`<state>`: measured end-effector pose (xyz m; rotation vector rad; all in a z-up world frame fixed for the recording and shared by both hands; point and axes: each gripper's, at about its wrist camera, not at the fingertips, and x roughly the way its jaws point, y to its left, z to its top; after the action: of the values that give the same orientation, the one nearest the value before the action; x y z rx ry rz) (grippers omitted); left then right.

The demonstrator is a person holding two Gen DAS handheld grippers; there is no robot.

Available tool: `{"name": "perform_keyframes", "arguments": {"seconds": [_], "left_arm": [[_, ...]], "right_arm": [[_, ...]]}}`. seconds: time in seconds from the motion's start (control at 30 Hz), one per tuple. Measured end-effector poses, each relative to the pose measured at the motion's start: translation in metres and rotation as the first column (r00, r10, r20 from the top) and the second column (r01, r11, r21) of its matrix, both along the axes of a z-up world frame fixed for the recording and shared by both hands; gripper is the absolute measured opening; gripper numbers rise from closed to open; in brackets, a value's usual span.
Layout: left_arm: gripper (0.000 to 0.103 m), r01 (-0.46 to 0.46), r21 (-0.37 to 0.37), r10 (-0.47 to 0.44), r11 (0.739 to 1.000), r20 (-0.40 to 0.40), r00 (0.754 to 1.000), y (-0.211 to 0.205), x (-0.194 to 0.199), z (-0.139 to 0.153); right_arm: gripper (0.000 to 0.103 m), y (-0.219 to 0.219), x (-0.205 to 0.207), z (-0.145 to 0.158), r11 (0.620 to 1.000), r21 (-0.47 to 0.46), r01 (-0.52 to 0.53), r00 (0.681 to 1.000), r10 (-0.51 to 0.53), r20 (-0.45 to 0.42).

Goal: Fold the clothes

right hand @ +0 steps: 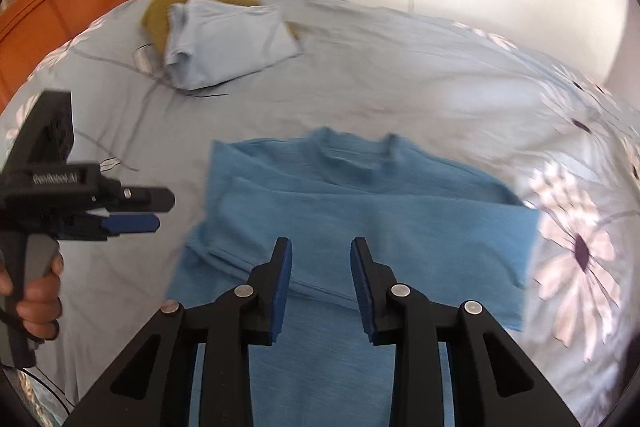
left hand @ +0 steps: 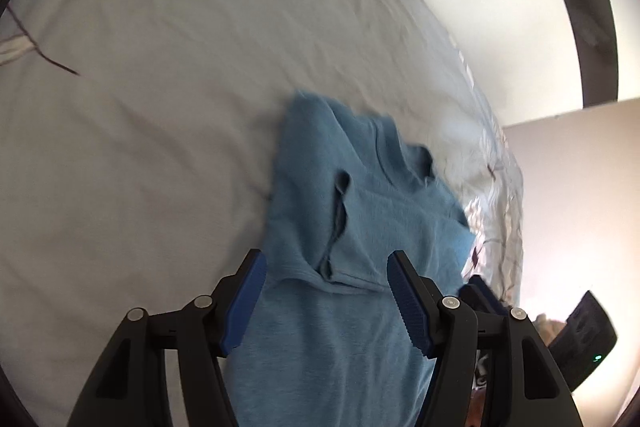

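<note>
Blue T-shirt (right hand: 360,211) lies flat on the grey floral bedsheet (right hand: 440,75), sleeves folded in over the body, collar toward the far side. Above its lower half the right gripper (right hand: 320,281) hovers with jaws parted, holding nothing; the left gripper (left hand: 326,301) likewise gapes over the fabric. Farther off, a folded pale blue garment (right hand: 228,43) rests on a mustard one (right hand: 160,15).
</note>
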<state>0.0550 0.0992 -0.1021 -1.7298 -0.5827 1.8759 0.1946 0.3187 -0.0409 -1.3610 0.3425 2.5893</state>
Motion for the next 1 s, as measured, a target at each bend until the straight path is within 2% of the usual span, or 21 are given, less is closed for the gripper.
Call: {"name": "perform_keyframes", "arguments": {"seconds": [0.17,0.37,0.47,0.6,0.7,0.77,0.9,0.97,1.0], "left_arm": [[0.065,0.04,0.013,-0.041,0.999,0.053,0.998,0.029,0.005,-0.02],[0.065,0.026,-0.022,-0.027,0.999,-0.048,0.998,0.024,0.002,0.004],[0.065,0.026,0.007,-0.025,1.0,-0.076,0.997,0.023,-0.003,0.013],[0.065,0.063,0.005,-0.063,0.998,-0.013,0.998,0.035,-0.001,-0.007],[0.065,0.069,-0.019,-0.069,0.997,0.028,0.997,0.04,0.001,-0.025],[0.065,0.068,-0.009,-0.067,0.998,0.057,0.996,0.039,0.001,-0.032],[0.065,0.049,0.02,-0.05,0.999,0.067,0.997,0.034,0.0,-0.034],[0.052,0.062,0.026,-0.063,0.998,0.055,0.996,0.036,0.002,-0.028],[0.042,0.071,0.027,-0.072,0.997,0.048,0.996,0.037,0.003,-0.025]], "right_arm": [[0.031,0.032,0.029,-0.011,0.996,-0.023,0.086,0.995,-0.085,0.045],[0.031,0.054,0.05,-0.026,0.986,-0.071,0.153,0.986,-0.148,0.076],[0.031,0.055,0.048,-0.031,0.983,-0.09,0.158,0.985,-0.151,0.079],[0.031,0.054,0.047,-0.033,0.981,-0.109,0.163,0.985,-0.155,0.076],[0.031,0.054,0.047,-0.033,0.98,-0.114,0.161,0.985,-0.154,0.071],[0.031,0.055,0.046,-0.034,0.98,-0.113,0.163,0.985,-0.155,0.073],[0.031,0.06,0.048,-0.034,0.978,-0.11,0.177,0.983,-0.169,0.075],[0.031,0.062,0.049,-0.034,0.976,-0.112,0.187,0.981,-0.179,0.076],[0.031,0.064,0.05,-0.035,0.974,-0.115,0.193,0.98,-0.185,0.078]]}}
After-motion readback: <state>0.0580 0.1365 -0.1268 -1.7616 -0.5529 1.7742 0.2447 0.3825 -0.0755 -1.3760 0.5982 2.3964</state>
